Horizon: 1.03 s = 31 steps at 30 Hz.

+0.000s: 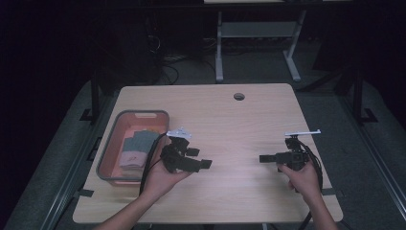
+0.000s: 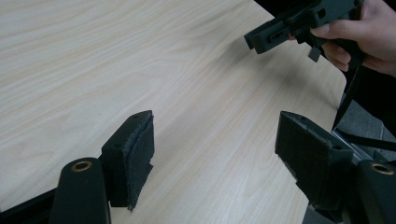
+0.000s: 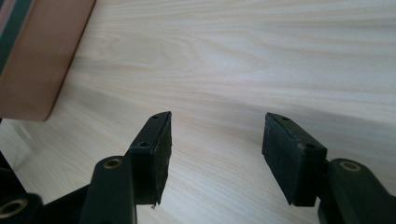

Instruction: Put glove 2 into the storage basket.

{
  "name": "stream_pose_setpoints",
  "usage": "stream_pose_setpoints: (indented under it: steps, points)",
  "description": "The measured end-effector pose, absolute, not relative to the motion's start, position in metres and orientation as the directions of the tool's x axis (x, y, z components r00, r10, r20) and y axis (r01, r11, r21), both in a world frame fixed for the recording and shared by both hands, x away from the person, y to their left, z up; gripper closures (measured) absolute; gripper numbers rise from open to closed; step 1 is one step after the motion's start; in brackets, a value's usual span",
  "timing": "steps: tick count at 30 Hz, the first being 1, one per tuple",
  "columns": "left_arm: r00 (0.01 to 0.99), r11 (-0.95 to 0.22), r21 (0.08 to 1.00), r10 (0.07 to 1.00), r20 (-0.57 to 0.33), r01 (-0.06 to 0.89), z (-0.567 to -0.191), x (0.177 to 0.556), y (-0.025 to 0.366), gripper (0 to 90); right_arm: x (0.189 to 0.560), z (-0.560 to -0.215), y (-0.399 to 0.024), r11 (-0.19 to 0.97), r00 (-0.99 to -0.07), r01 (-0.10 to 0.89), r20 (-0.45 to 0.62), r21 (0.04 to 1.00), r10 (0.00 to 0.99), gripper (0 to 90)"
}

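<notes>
At about nine o'clock on the worktop (image 1: 230, 115) sits a grey-rimmed bin (image 1: 111, 139) with salmon walls, its long side running away from the person. Folded cloths (image 1: 136, 148) lie inside it, dark grey ones toward the far end and a paler pinkish piece nearer; what they are exactly cannot be told. Just right of the bin, at roughly seven o'clock, the left hand-held gripper (image 1: 203, 164) is carried in an upturned palm and points toward three o'clock. Its jaws stand wide apart with bare wood between the pads (image 2: 140, 154). The middle of the worktop lies open, so nothing stands between the two tools. A round cable hole (image 1: 239, 96) sits at twelve o'clock near the far edge. At about four o'clock the right hand-held gripper (image 1: 264, 158) points toward nine o'clock, facing the other. Its jaws are spread wide too and grip nothing, and a corner of the bin shows beyond them at upper left.
</notes>
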<state>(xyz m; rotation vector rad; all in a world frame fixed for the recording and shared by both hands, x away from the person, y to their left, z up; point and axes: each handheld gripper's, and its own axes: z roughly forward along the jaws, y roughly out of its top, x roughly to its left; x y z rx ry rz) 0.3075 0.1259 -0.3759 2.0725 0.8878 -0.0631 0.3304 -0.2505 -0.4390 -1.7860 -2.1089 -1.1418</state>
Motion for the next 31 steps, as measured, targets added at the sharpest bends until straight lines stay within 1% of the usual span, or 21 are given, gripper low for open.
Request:
stream_pose_setpoints:
  steps: [5,16,25,28,31]
  points:
    - [0.746,-0.388,0.677,0.552,-0.373,0.625,-0.387,0.304,0.122,28.3,0.323,-0.442,-0.257,0.01,-0.285,0.892,0.542,0.453,0.79,42.3]
    - [0.763,-0.404,0.684,0.535,-0.363,0.608,-0.4,0.294,0.115,27.9,0.307,-0.452,-0.265,0.02,-0.296,0.886,0.532,0.463,0.793,41.8]
    - [0.769,-0.396,0.691,0.517,-0.377,0.605,-0.414,0.279,0.116,27.6,0.288,-0.458,-0.264,0.028,-0.322,0.864,0.511,0.502,0.797,39.6]
    - [0.776,-0.389,0.704,0.508,-0.374,0.594,-0.418,0.271,0.116,27.5,0.281,-0.46,-0.261,0.018,-0.328,0.851,0.505,0.525,0.798,39.5]
    - [0.783,-0.382,0.716,0.499,-0.372,0.584,-0.422,0.261,0.117,27.2,0.275,-0.462,-0.255,0.035,-0.349,0.842,0.494,0.538,0.796,38.6]
